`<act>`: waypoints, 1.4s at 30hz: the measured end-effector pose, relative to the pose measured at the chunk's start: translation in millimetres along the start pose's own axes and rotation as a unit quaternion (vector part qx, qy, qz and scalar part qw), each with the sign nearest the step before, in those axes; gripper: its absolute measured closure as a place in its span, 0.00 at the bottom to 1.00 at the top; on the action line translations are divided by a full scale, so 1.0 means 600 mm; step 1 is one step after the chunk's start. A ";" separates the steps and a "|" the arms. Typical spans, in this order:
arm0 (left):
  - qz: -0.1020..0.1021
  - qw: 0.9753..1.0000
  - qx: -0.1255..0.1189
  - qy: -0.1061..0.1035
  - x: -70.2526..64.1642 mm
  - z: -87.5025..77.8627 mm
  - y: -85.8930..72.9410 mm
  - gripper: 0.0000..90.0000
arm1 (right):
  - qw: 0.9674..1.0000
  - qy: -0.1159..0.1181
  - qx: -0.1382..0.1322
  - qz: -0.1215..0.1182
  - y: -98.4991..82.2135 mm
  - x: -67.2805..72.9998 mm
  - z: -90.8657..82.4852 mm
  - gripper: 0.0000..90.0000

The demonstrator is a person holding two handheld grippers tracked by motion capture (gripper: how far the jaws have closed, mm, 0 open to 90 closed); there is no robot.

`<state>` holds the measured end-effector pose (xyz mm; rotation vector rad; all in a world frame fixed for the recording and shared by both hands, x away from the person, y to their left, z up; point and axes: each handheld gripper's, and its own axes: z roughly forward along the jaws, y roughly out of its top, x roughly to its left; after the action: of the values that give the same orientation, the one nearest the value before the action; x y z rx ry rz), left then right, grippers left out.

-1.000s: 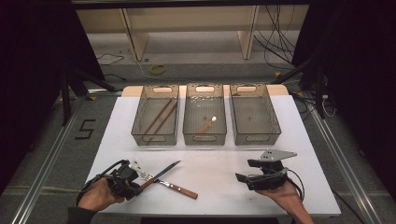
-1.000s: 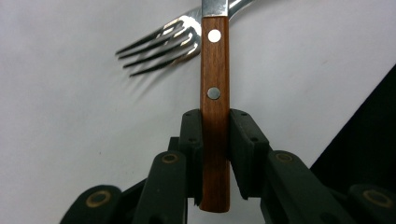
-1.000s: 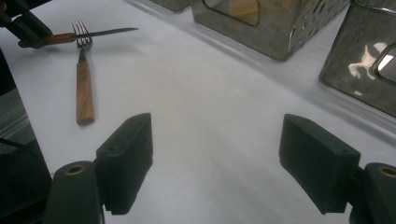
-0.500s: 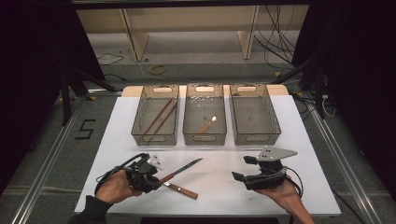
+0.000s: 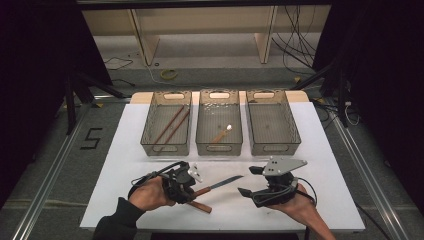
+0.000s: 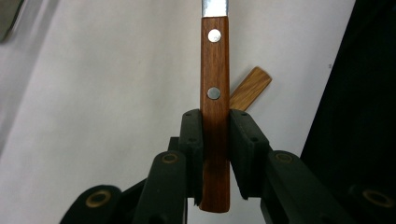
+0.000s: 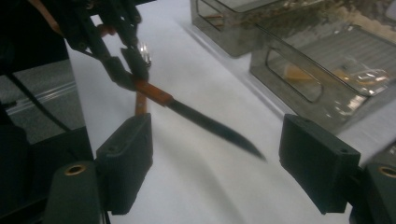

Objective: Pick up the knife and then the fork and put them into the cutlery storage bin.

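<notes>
The knife (image 5: 218,185) is clamped by its wooden handle between the fingers (image 6: 192,140) of the left gripper (image 5: 186,184) and is held above the white bench (image 5: 125,165), blade pointing toward the right gripper (image 5: 250,190). A second wooden-handled utensil (image 5: 200,205) lies beneath it. The right gripper's fingers (image 7: 126,158) are spread wide, with nothing between them.

knife (image 6: 214,93): red-brown wood handle, silver rivets, steel blade | left gripper (image 6: 215,140): black | worktop (image 5: 125,150): white | bins (image 5: 274,122): smoky grey, clear | second handle (image 6: 250,87): lighter brown
</notes>
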<state>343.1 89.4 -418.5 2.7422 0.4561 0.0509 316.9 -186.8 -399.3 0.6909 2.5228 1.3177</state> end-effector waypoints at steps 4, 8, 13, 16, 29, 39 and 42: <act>0.014 1.000 0.004 -0.006 -0.005 0.003 0.014 0.84 | 1.000 0.015 0.005 -0.016 0.011 0.006 0.011 0.30; 0.016 1.000 0.005 -0.010 -0.009 0.011 0.024 0.84 | 0.999 0.032 0.014 -0.032 0.017 0.016 0.024 0.30; 0.026 0.999 0.012 -0.021 -0.013 0.015 0.033 0.84 | 0.997 0.043 0.033 -0.051 0.018 0.028 0.044 0.31; 0.029 0.999 0.010 -0.022 -0.017 0.015 0.037 0.84 | 0.996 0.047 0.041 -0.063 0.018 0.034 0.052 0.31; 0.041 0.998 0.011 -0.040 -0.022 0.009 0.051 0.84 | 0.987 0.034 0.085 -0.134 0.008 0.060 0.081 0.35; 0.053 0.997 0.020 -0.058 -0.027 0.011 0.060 0.84 | 0.973 0.022 0.117 -0.196 0.000 0.077 0.094 0.46; 0.054 0.997 0.022 -0.060 -0.028 0.012 0.063 0.84 | 0.971 0.012 0.118 -0.207 -0.002 0.082 0.097 0.50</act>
<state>339.5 48.4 -411.3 2.7911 0.2789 -0.0963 296.4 -121.1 -432.7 0.1643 2.6733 0.8986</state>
